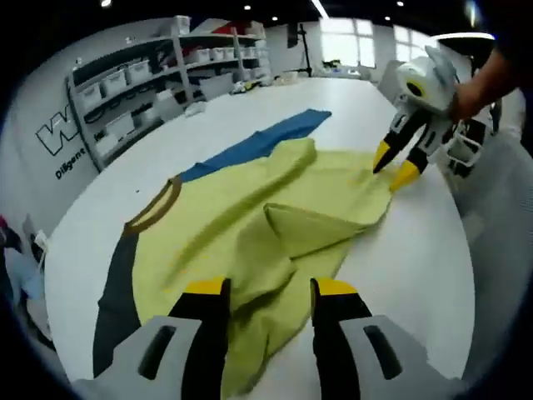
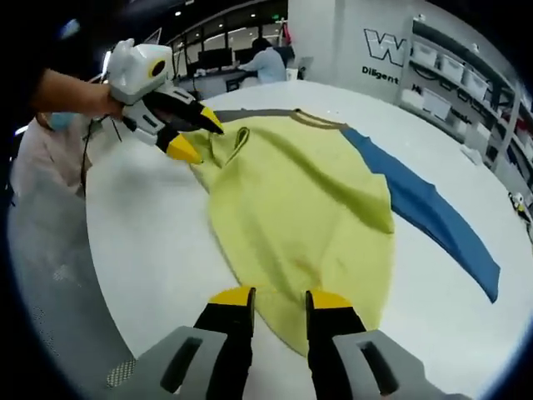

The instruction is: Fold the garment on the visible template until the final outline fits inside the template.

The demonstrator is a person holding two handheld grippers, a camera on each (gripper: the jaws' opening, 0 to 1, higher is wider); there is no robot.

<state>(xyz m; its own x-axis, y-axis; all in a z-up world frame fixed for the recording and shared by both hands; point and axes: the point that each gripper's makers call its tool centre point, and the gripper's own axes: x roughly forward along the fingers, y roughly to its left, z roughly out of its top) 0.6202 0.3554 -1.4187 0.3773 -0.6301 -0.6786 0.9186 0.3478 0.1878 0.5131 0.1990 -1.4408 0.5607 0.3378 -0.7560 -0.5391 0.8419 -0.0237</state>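
White table (image 1: 416, 267), crumpled yellow garment (image 1: 250, 225), both grippers apart

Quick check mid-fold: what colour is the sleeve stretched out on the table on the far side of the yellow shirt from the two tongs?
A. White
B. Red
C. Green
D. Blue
D: the sleeve lying flat on the white table beside the yellow shirt is blue, and it also appears blue in the left gripper view.
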